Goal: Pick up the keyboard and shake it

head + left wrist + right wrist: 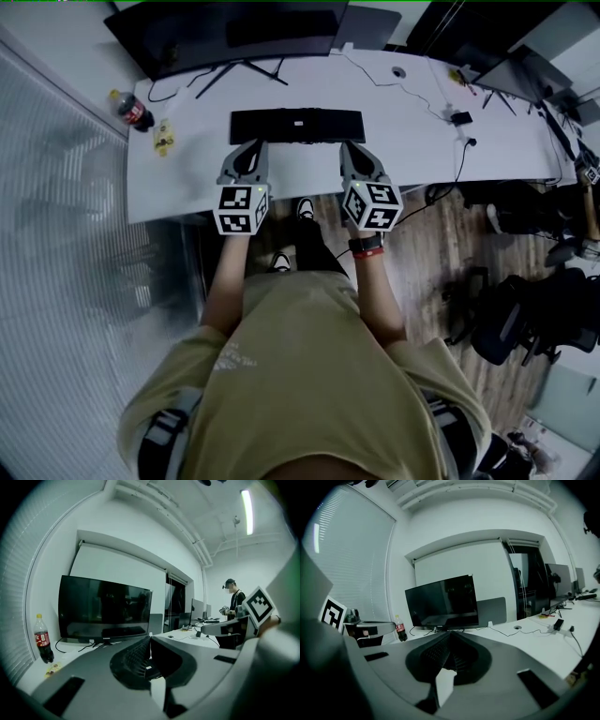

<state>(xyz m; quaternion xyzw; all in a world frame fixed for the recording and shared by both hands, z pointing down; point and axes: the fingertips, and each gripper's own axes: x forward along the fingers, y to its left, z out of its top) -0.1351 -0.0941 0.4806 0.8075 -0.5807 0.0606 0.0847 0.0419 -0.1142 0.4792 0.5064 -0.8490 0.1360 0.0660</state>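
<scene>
A black keyboard [296,126] lies flat on the white desk [187,178], in front of a dark monitor [225,33]. My left gripper [255,143] reaches to the keyboard's near edge at its left part. My right gripper [349,143] does the same at its right part. Whether the tips touch the edge I cannot tell. In the left gripper view the left gripper [150,638] has its jaws closed together with nothing between them, and they hide the keyboard. The right gripper [449,632] in its own view is also shut and empty.
A cola bottle [134,111] and a yellow packet [164,141] stand at the desk's left end. Cables and small items [459,118] lie to the right. Office chairs [525,319] stand right of me. A person [233,603] stands far off in the left gripper view.
</scene>
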